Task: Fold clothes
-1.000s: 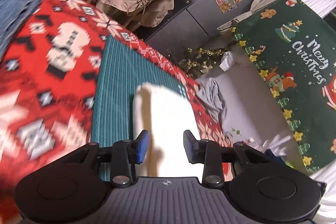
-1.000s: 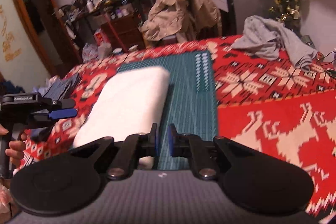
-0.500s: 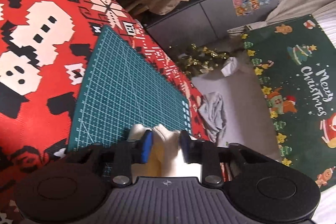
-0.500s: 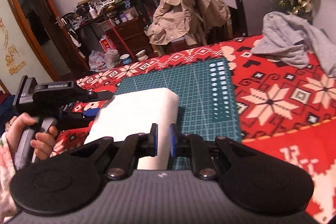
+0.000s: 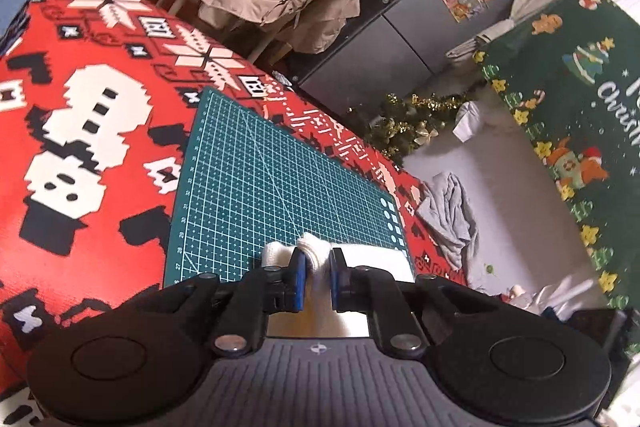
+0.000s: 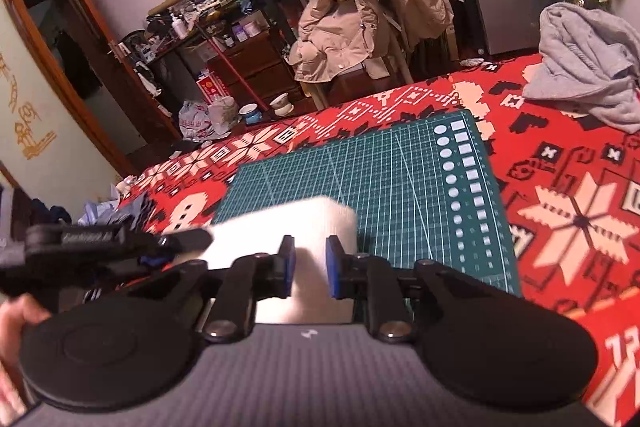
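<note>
The left gripper (image 5: pixel 316 277) is clamped on a bunched fold of the white garment (image 5: pixel 316 255), its blue pads (image 5: pixel 299 281) pressing the cloth from both sides at the near edge of the green cutting mat (image 5: pixel 272 187). Half a second ago its fingers stood wider around the fabric; they have since closed. The right gripper (image 6: pixel 308 271) has its jaws parted with the white garment (image 6: pixel 296 227) lying between them, though whether the pads touch the cloth cannot be told; a second ago these jaws were almost together. In the right wrist view the left gripper (image 6: pixel 188 239) reaches the garment's left edge, its body carrying a blurred, unreadable label. The folded garment sits on the mat's near-left part, over the red patterned tablecloth (image 6: pixel 580 211). Farther right lies a grey sweatshirt (image 6: pixel 588 63). Beyond the table a beige coat (image 6: pixel 368 7) hangs on a chair. In the left wrist view a green hanging (image 5: pixel 580 99) reads "Christ…", cut off at the edge.
</note>
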Motion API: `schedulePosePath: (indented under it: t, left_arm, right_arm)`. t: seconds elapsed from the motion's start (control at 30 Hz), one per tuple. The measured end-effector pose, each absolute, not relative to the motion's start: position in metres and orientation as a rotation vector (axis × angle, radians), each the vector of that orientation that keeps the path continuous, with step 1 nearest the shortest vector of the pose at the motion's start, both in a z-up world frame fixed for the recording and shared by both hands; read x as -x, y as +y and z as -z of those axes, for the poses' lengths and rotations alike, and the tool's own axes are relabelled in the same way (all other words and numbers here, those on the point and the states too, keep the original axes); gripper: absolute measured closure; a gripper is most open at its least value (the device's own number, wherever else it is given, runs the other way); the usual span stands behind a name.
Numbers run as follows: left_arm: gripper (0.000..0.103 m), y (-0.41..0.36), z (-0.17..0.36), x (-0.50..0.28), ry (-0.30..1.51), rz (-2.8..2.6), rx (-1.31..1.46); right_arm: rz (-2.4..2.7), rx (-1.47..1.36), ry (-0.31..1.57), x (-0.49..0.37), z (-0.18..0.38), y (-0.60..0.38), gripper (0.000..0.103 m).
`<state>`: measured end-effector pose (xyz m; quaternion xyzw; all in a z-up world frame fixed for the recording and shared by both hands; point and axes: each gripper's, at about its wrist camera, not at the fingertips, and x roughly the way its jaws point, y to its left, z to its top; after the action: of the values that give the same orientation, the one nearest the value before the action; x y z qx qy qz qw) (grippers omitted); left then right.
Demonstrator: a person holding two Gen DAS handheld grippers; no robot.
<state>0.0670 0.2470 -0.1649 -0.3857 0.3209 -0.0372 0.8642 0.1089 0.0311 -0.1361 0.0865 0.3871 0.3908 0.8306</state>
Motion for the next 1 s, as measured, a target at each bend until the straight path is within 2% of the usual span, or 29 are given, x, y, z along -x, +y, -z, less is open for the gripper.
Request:
schedulePosePath:
  t: [0.1,0.23,0.43,0.47,0.5,0.53,0.8,0.93,1.0]
  left_arm:
    - [0.091,0.249,0.167,-0.064,0.669,0.080,0.818]
    - [0.091,0.250,0.170,-0.065,0.670,0.081,0.826]
    - [0.091,0.253,0.172,-0.066,0.673,0.086,0.845]
    - [0.091,0.254,0.173,-0.066,0.672,0.085,0.849]
    - [0.091,0.254,0.173,-0.066,0.671,0.082,0.852]
    - [0.091,0.254,0.174,-0.066,0.669,0.080,0.855]
    - [0.087,0.256,0.176,-0.057,0.621,0.066,0.916]
    - [0.070,0.257,0.171,-0.047,0.598,0.024,0.920]
    - [0.069,0.257,0.171,-0.041,0.605,0.016,0.935]
  right_arm:
    - [-0.826,-0.232,0.856,-0.129,0.144,0.040,0.072]
    - [-0.807,-0.275,0.904,-0.151,0.155,0.047,0.071]
    - [-0.796,-0.291,0.956,-0.169,0.160,0.056,0.062]
    - [-0.797,-0.296,0.957,-0.170,0.161,0.057,0.066]
    - [-0.797,-0.291,0.957,-0.170,0.163,0.058,0.084]
    - [-0.803,-0.283,0.949,-0.169,0.163,0.058,0.087]
    - [-0.777,-0.429,0.872,-0.165,0.156,0.029,0.085]
    - [-0.809,-0.374,0.895,-0.153,0.153,0.025,0.077]
    - [-0.812,-0.321,0.898,-0.144,0.154,0.025,0.078]
